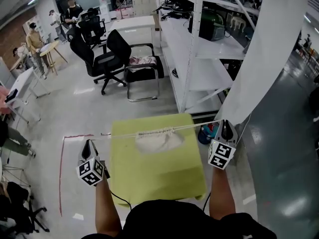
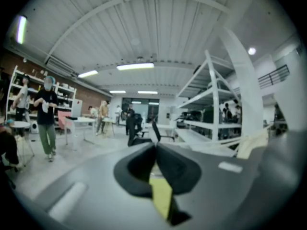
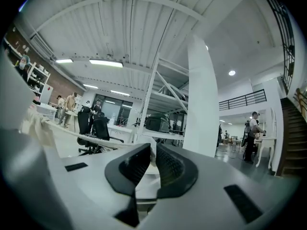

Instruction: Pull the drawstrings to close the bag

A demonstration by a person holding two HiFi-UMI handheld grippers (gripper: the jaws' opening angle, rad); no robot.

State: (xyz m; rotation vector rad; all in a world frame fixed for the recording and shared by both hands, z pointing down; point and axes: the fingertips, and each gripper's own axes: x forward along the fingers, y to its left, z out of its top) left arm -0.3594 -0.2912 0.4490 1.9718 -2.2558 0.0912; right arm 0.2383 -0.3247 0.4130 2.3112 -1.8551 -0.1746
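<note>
A small white drawstring bag [image 1: 158, 139] hangs just above the yellow-green table [image 1: 149, 180], its mouth gathered. Its white drawstring [image 1: 194, 127] is stretched taut in a nearly straight line between my two grippers. The left gripper [image 1: 89, 143] is off the table's left side, shut on the cord's left end. The right gripper [image 1: 227, 124] is past the table's right corner, shut on the right end. In the left gripper view the jaws [image 2: 155, 147] meet, and the bag [image 2: 250, 145] shows to the right. In the right gripper view the jaws [image 3: 153, 155] pinch the white cord, with the bag [image 3: 36, 123] far left.
A white shelving rack [image 1: 199, 59] stands just beyond the table, and a white pillar [image 1: 264, 59] rises at right. Black office chairs [image 1: 107, 59] and several people are at the back left. Red tape [image 1: 62, 173] marks the floor to the left.
</note>
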